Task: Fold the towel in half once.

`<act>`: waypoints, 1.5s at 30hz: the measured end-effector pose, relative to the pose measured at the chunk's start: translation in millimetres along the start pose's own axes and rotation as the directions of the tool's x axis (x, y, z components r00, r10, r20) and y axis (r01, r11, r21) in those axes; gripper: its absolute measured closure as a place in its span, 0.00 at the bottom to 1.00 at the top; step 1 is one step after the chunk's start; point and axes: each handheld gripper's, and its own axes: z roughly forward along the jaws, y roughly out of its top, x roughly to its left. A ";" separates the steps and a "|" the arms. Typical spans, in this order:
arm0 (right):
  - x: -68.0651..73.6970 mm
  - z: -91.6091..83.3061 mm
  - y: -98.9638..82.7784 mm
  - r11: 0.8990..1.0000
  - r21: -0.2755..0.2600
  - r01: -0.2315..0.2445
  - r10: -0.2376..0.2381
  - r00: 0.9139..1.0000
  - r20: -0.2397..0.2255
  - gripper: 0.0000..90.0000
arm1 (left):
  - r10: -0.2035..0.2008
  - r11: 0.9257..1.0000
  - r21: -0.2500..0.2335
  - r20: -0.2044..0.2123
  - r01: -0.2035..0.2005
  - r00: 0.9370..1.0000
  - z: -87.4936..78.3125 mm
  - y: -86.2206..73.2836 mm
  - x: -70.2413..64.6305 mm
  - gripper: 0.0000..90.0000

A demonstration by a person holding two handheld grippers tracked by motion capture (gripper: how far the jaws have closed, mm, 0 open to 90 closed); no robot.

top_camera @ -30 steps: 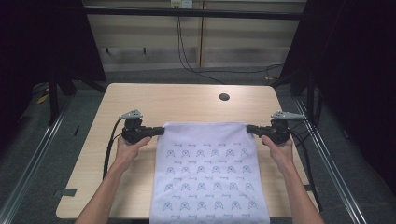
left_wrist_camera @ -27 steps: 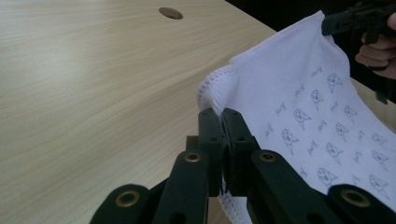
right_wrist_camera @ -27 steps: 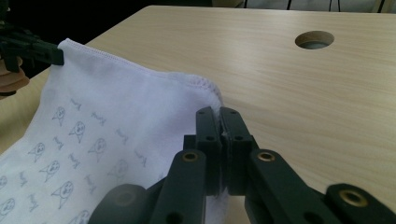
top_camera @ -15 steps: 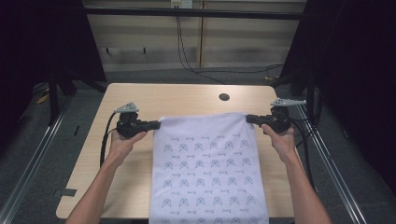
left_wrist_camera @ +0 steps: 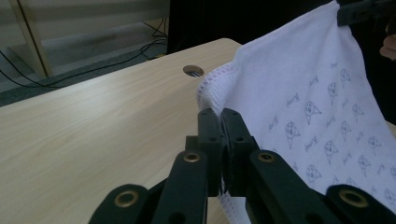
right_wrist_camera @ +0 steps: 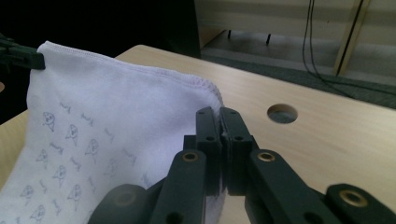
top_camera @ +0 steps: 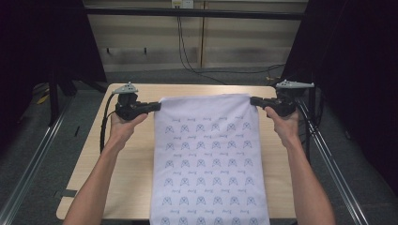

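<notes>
A white towel [top_camera: 209,150] printed with small blue figures hangs stretched between both hands above the wooden table [top_camera: 136,159], its lower end trailing over the near edge. My left gripper [top_camera: 157,106] is shut on the towel's far left corner. My right gripper [top_camera: 253,100] is shut on the far right corner. In the left gripper view the jaws pinch the stitched hem of the towel [left_wrist_camera: 299,93], and the other gripper [left_wrist_camera: 364,11] holds the opposite corner. The right gripper view has its jaws closed on the towel's hem [right_wrist_camera: 116,107].
A round cable hole [right_wrist_camera: 282,113] sits in the table near the far edge. Metal rails [top_camera: 37,154] run along both sides of the table on the floor. Cables [top_camera: 197,56] hang behind the table against the back wall.
Both hands have risen and lifted the towel's far edge off the table; the cloth now hangs taut between the grippers instead of lying flat.
</notes>
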 end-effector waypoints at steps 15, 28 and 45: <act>0.3 -19.7 3.9 0.999 -0.045 -0.009 0.009 1.000 -0.019 0.98 | 0.006 0.998 -0.059 0.063 -0.002 0.998 -12.3 2.2 -19.8 0.98; 38.9 -80.0 -71.8 0.999 0.020 0.043 -0.041 0.994 -0.104 0.98 | 0.058 0.998 0.015 0.143 -0.060 0.988 -45.2 -50.8 -66.8 0.98; 89.0 -115.3 -187.2 0.956 0.292 -0.001 0.042 0.990 -0.134 0.98 | -0.044 0.966 0.259 0.246 -0.022 0.968 -52.0 -158.5 -114.2 0.98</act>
